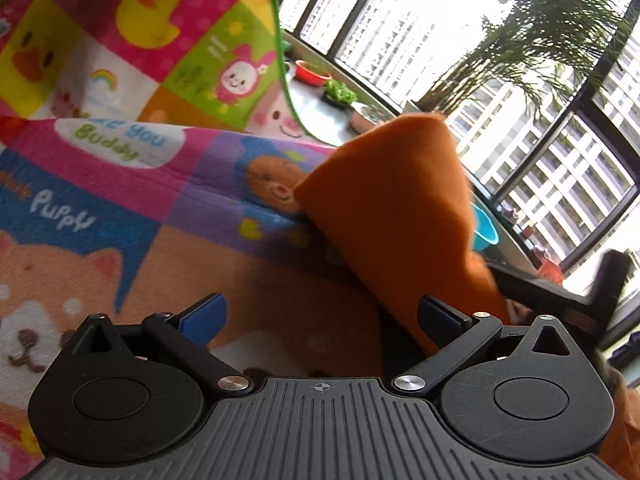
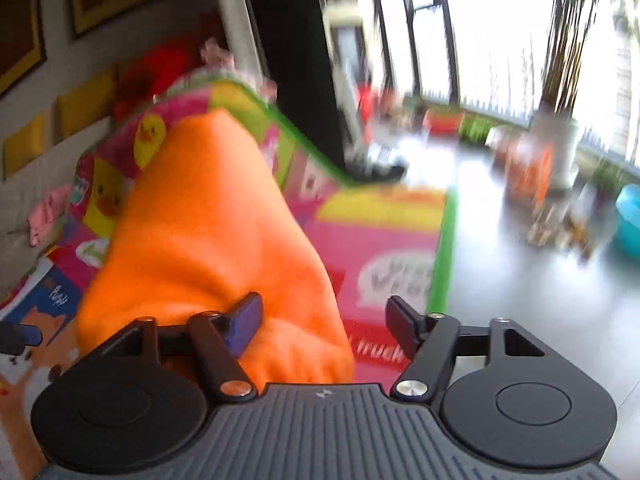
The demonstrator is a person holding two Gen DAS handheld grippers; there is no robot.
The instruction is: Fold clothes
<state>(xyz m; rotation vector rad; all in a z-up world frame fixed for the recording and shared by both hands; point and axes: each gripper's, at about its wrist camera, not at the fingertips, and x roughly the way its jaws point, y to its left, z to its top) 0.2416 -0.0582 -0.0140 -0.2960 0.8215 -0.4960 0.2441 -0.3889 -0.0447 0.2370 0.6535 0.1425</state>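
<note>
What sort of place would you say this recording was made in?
Probably a living room in a high-rise flat: a cartoon play mat covers the floor, tall windows face apartment blocks, and a potted palm stands by the glass.

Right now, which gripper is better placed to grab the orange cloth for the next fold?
Right, probably. The orange cloth already lies partly between the open right gripper fingers, against its left pad. The left gripper is open too, with cloth only by one finger.

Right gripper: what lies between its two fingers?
In the right wrist view, the orange cloth bulges beside the left finger; the right gripper is open, and toward the right finger only the play mat shows.
</note>
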